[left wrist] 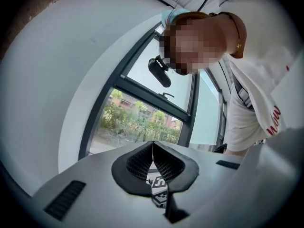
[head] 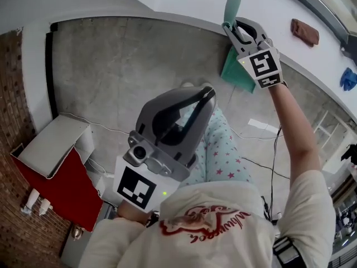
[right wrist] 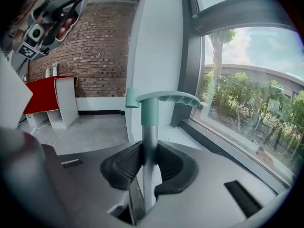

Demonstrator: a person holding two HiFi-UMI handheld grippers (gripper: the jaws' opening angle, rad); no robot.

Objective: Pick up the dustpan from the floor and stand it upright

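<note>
My right gripper [head: 236,31] is raised at arm's length and shut on the dustpan's metal handle [right wrist: 150,141]. The handle's teal grip [head: 232,4] sticks out past the jaws, and the teal pan [head: 236,69] hangs below the gripper, off the grey floor. In the right gripper view the pole runs upright between the black pads [right wrist: 124,165], with the teal grip [right wrist: 164,98] on top. Close in front of the person's chest, my left gripper [head: 205,95] is shut and holds nothing. Its pads [left wrist: 164,163] meet at the tips in the left gripper view.
A red cabinet with a white shelf [head: 53,147] stands at the left by a brick wall [head: 17,110]. Thin cables [head: 262,166] trail over the concrete floor. A brown cloth [head: 305,31] and a blue cloth [head: 348,78] lie on the white sill under the window.
</note>
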